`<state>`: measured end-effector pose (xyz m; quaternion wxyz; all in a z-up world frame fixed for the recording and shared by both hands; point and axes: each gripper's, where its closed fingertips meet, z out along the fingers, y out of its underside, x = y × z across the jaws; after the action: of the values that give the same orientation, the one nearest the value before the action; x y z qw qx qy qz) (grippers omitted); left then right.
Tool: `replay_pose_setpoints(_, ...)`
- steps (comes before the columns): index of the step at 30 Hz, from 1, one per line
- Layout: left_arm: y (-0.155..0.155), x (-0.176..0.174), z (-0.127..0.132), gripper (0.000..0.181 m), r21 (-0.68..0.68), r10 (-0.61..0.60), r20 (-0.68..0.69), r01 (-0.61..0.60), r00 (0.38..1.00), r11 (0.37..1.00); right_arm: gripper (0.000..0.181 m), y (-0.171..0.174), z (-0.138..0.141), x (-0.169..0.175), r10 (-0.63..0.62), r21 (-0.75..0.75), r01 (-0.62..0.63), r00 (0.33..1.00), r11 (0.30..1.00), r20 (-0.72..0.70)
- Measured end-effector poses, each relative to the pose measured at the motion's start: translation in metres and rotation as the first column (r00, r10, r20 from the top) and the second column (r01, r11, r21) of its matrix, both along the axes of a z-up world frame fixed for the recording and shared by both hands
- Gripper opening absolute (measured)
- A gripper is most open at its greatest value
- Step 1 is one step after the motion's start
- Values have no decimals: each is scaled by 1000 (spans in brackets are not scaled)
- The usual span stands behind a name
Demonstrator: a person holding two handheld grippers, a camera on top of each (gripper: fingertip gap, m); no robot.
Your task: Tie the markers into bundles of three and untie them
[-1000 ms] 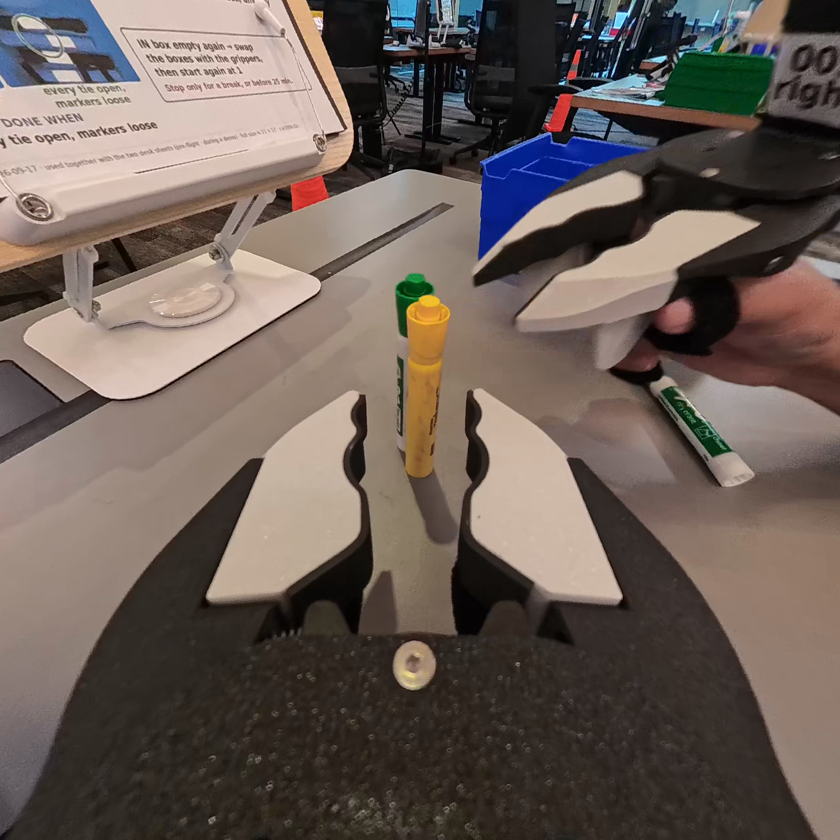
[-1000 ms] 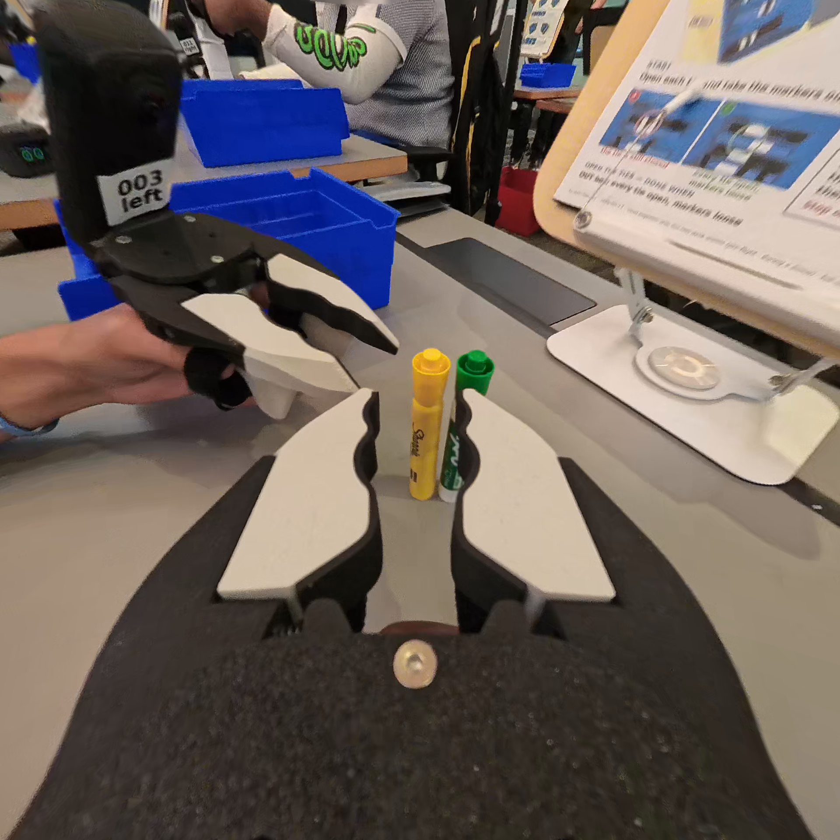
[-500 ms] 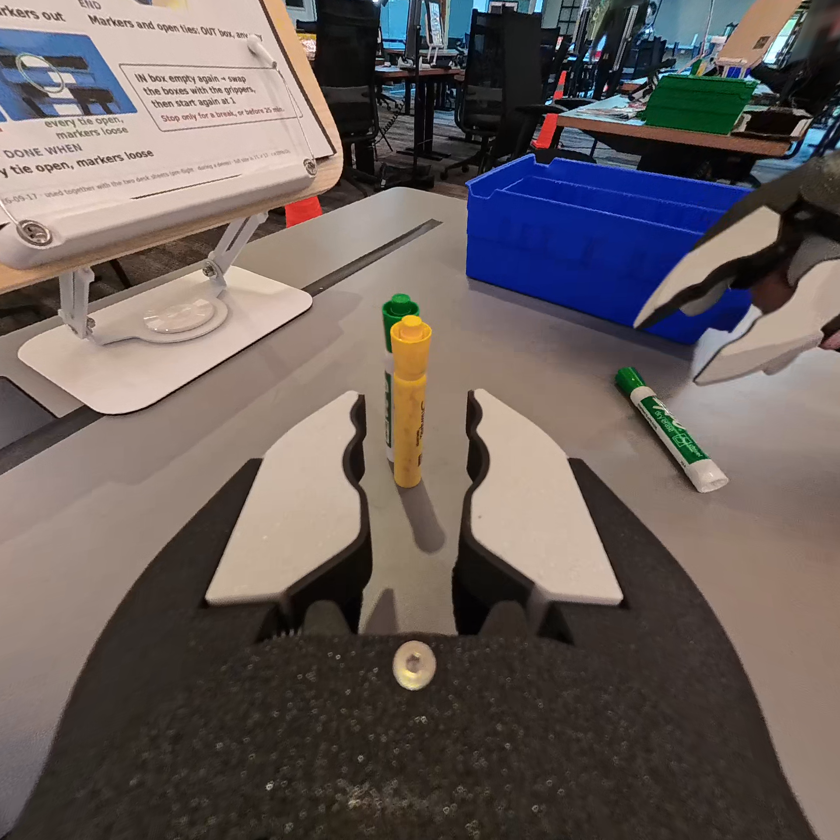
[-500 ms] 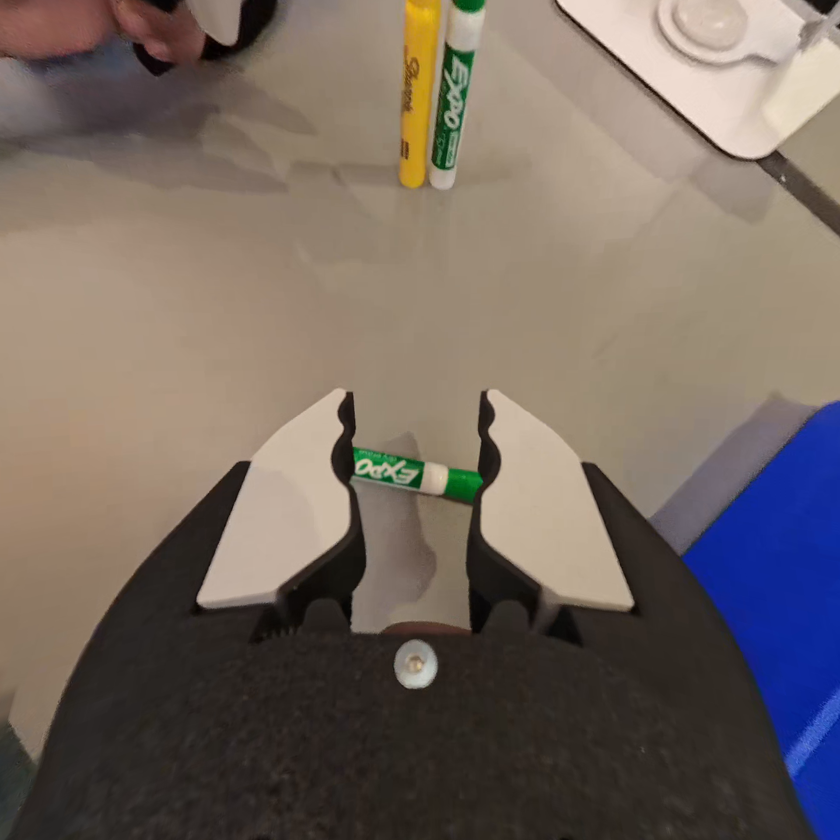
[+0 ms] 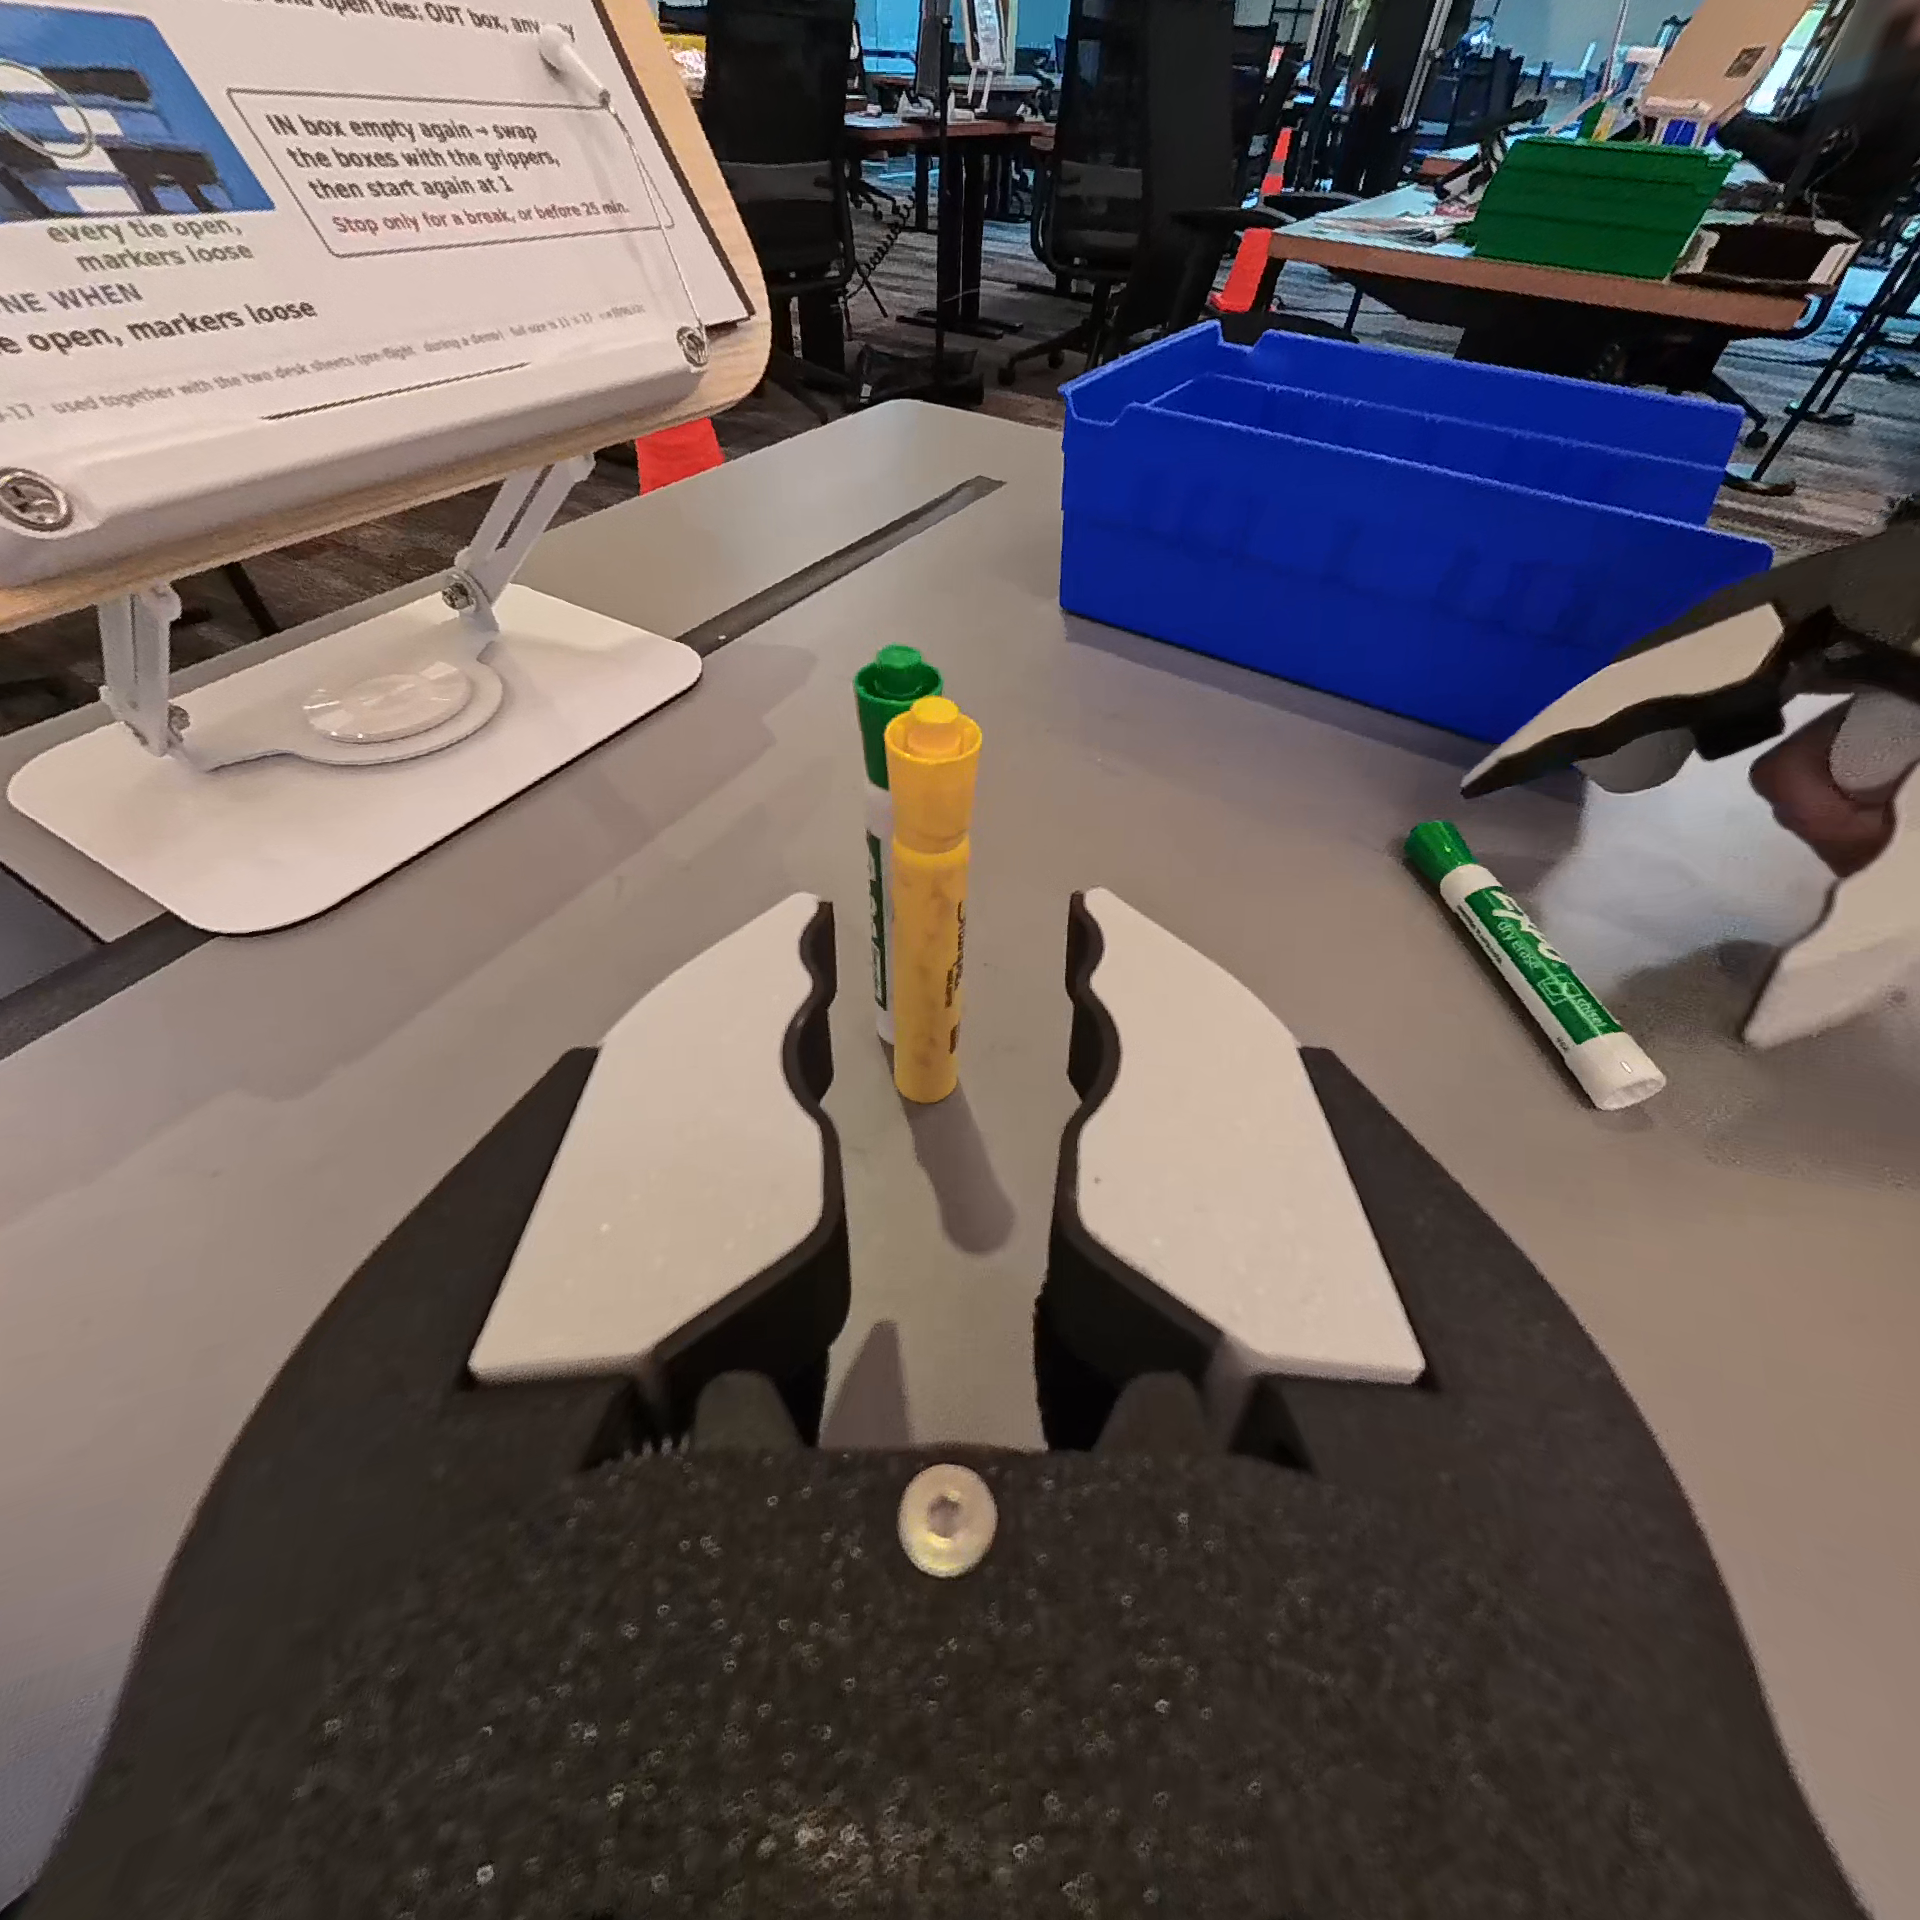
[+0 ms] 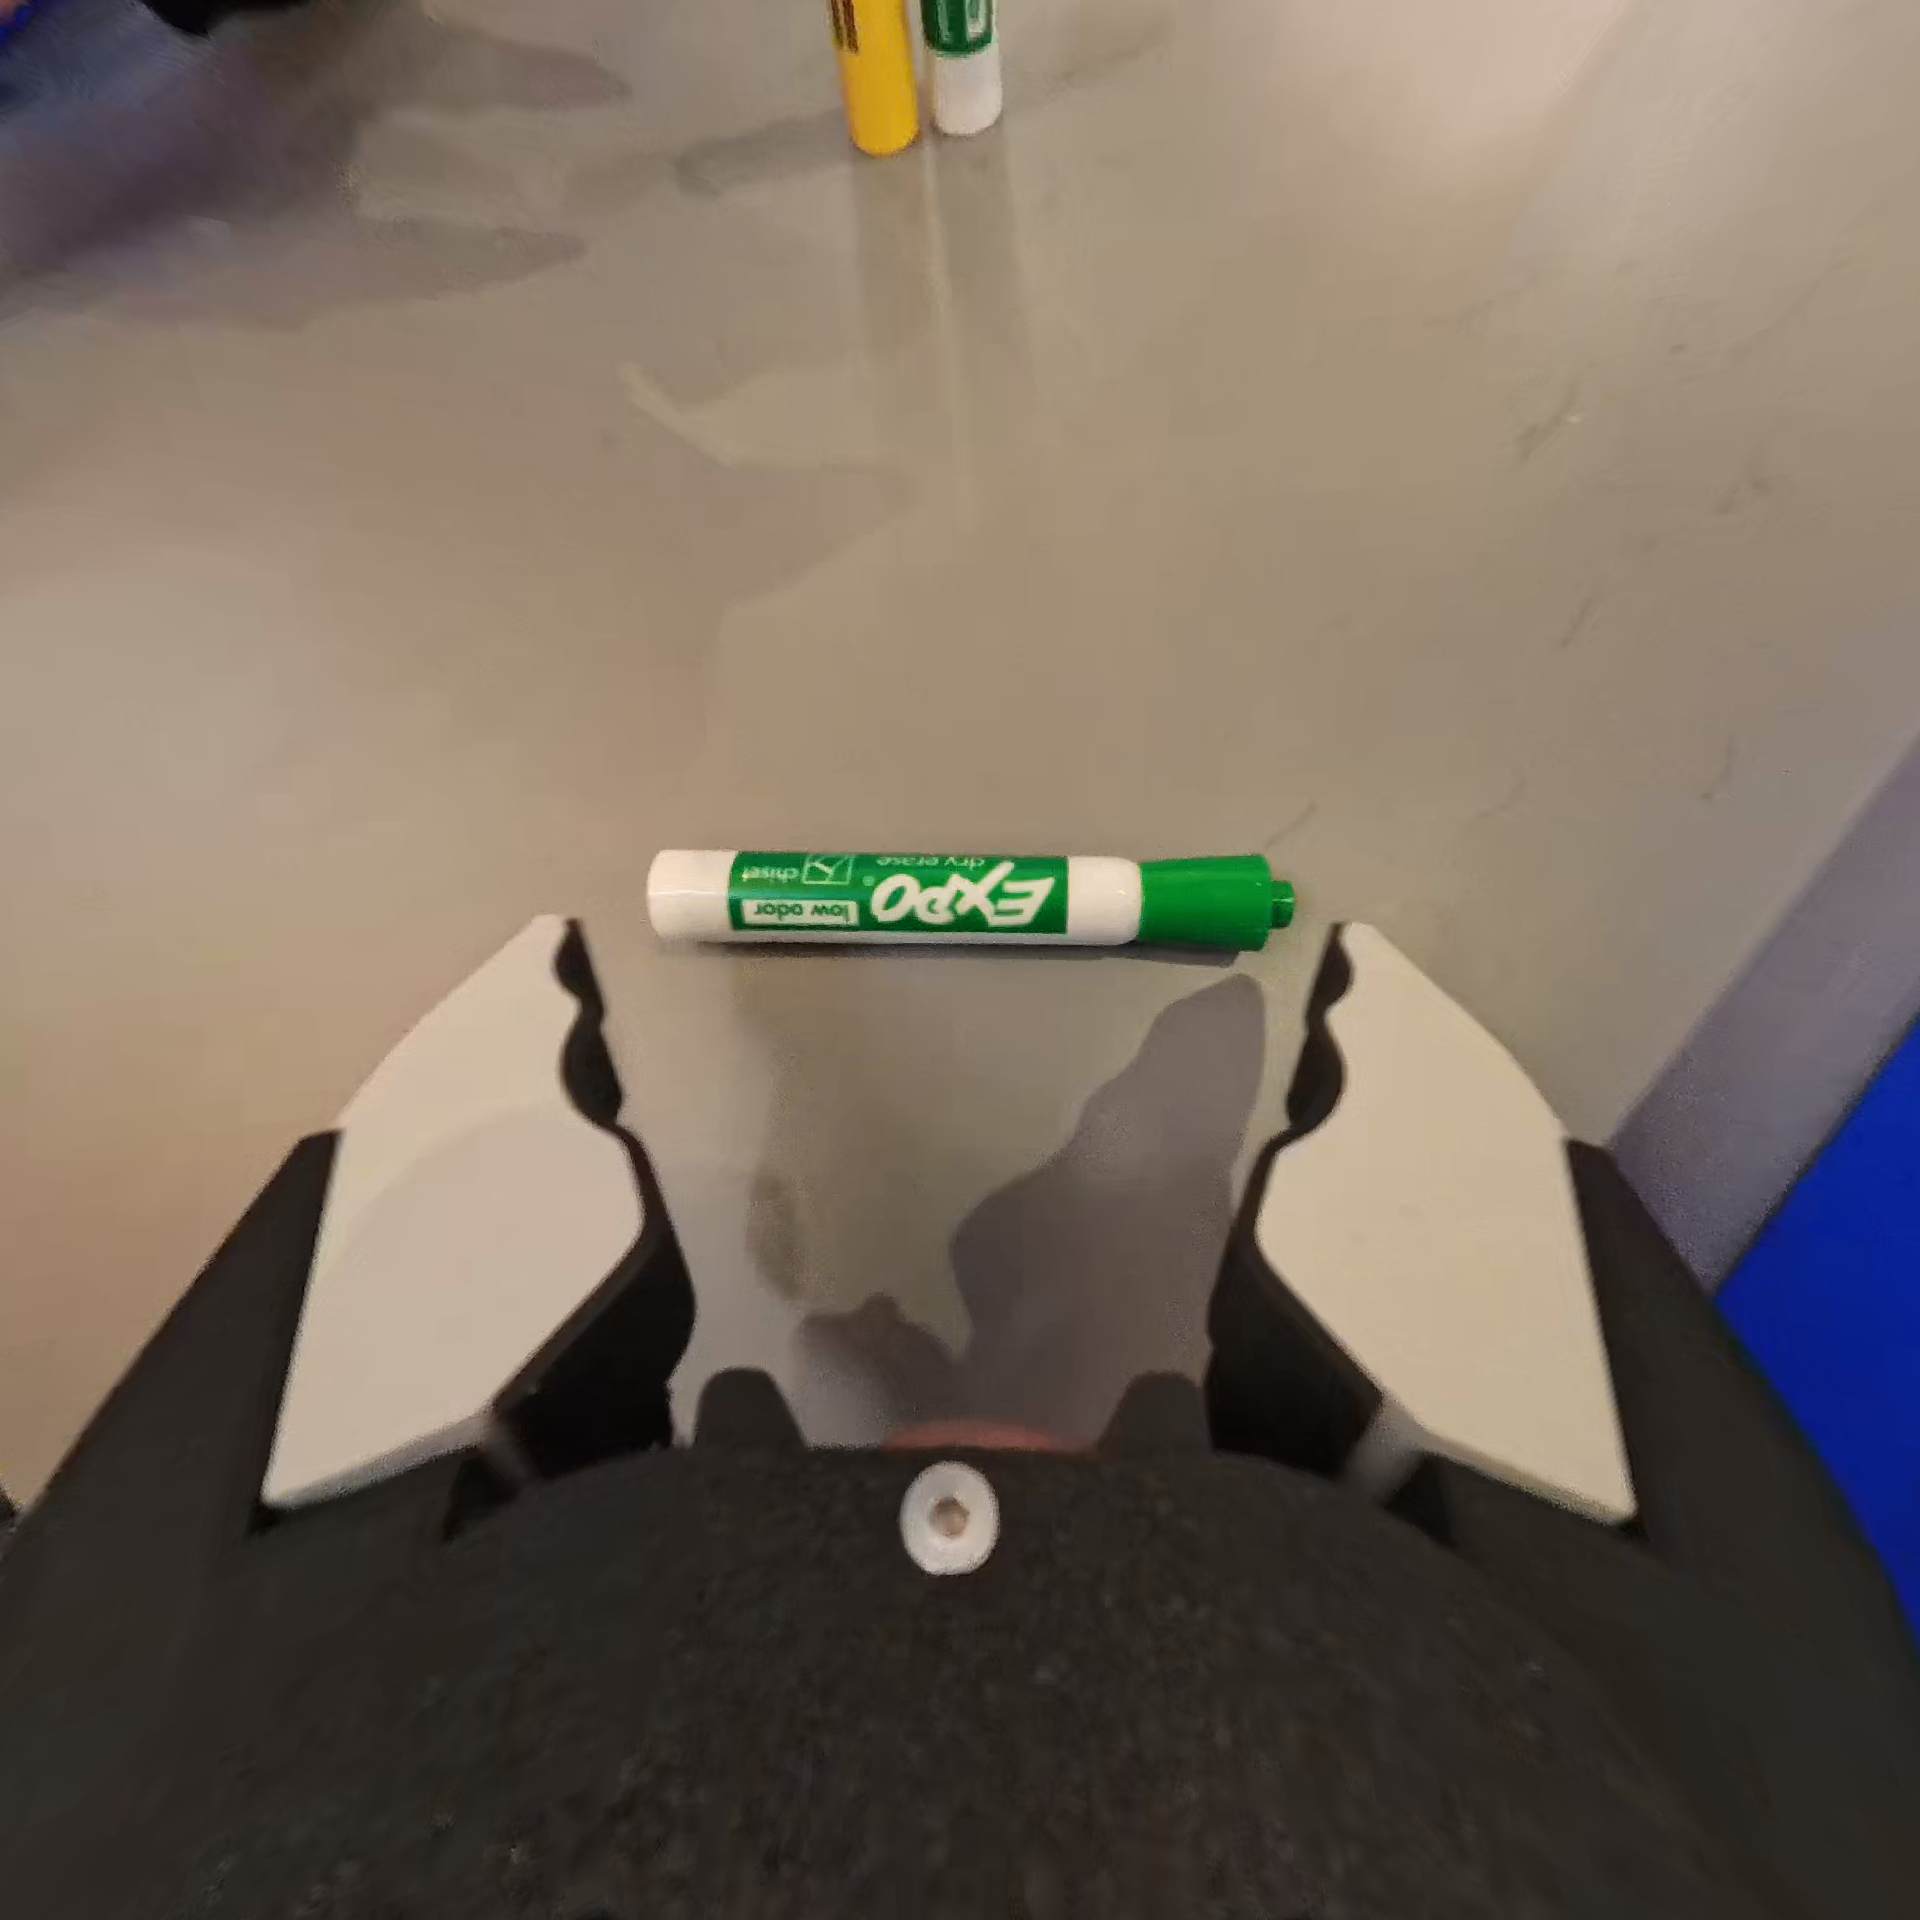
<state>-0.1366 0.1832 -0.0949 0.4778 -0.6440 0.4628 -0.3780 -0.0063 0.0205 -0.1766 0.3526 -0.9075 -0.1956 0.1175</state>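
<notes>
two markers, a yellow marker [image 5: 928,914] and a green marker [image 5: 883,831], lie side by side touching on the surface [image 5: 1195,748], probably awaiting a third. left tool [image 5: 948,997] half open, empty. right tool [image 6: 954,940] gapes wide over the loose green marker [image 6: 966,900] (printed labels, left unread), holding nothing.
</notes>
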Motion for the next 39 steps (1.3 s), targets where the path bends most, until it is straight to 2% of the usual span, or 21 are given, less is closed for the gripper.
replay_pose_setpoints(3,-1,1,0,42,-5,-4,0,4,1000,1000,142,2,-13,-7,23,-10,-23,999,1000,36)
replay_pose_setpoints(9,-2,1,0,43,1,-8,-4,8,1000,1000,142,8,-31,-5,10,-46,-4,993,999,115)
replay_pose_setpoints(11,-1,1,0,43,0,-6,-3,6,1000,1000,135,9,-29,-5,13,-41,-9,994,999,109)
replay_pose_setpoints(16,-1,0,1,43,-4,-6,3,6,1000,1000,134,13,-27,0,4,-23,-1,991,1000,135)
replay_pose_setpoints(19,-3,0,3,43,-9,-15,7,15,1000,1000,134,21,-13,4,-1,73,-16,974,997,226)
replay_pose_setpoints(21,-7,0,7,43,-25,-37,16,38,999,999,133,28,3,7,-10,160,-47,942,986,335)
replay_pose_setpoints(25,-38,5,34,42,-158,-193,135,213,972,964,133,44,44,-7,2,346,-212,855,914,518)
replay_pose_setpoints(28,-59,14,42,43,-297,-280,206,333,938,895,133,53,70,-31,32,445,-317,841,838,540)
replay_pose_setpoints(30,-71,22,45,45,-371,-320,233,388,918,843,133,58,85,-48,50,489,-414,800,768,598)
replay_pose_setpoints(32,-78,26,47,46,-405,-330,236,401,914,822,133,62,98,-63,53,508,-505,744,698,666)
replay_pose_setpoints(35,-82,28,49,47,-389,-330,214,390,919,835,133,65,112,-93,95,521,-611,698,596,710)
replay_pose_setpoints(38,-81,25,51,48,-375,-325,222,389,919,842,133,65,115,-117,138,497,-696,642,518,754)
replay_pose_setpoints(39,-81,23,53,47,-379,-331,244,404,912,832,132,67,112,-121,151,479,-713,624,513,767)
